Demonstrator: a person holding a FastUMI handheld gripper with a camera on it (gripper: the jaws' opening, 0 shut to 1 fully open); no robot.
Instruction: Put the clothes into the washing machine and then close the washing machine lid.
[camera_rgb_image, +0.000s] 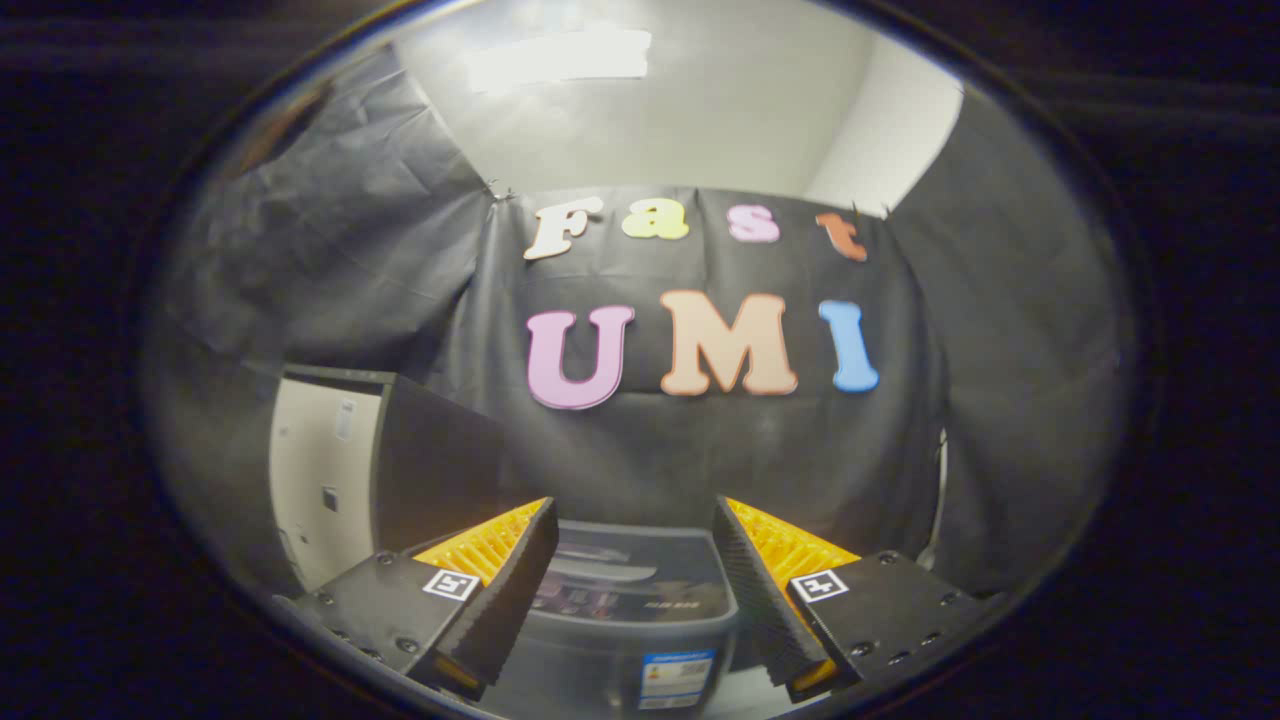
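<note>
**Washer seen past parted tongs**

A washer (628, 600) is seen low down, just ahead of the tongs (635, 525) and framed between their two fingers. Its dark, glossy lid (620, 565) appears to be down, though this cannot be told for sure; a small label (677, 678) is noted on its front. No clothes can be made out. The tongs are held wide apart, with nothing gripped and the fingers clear of the washer. A pale cabinet (315, 470) with a dark side panel is noted to the left of the washer. Black cloth (700, 450) is hung behind as the booth wall, and a white ceiling (700, 100) is seen above.
</note>
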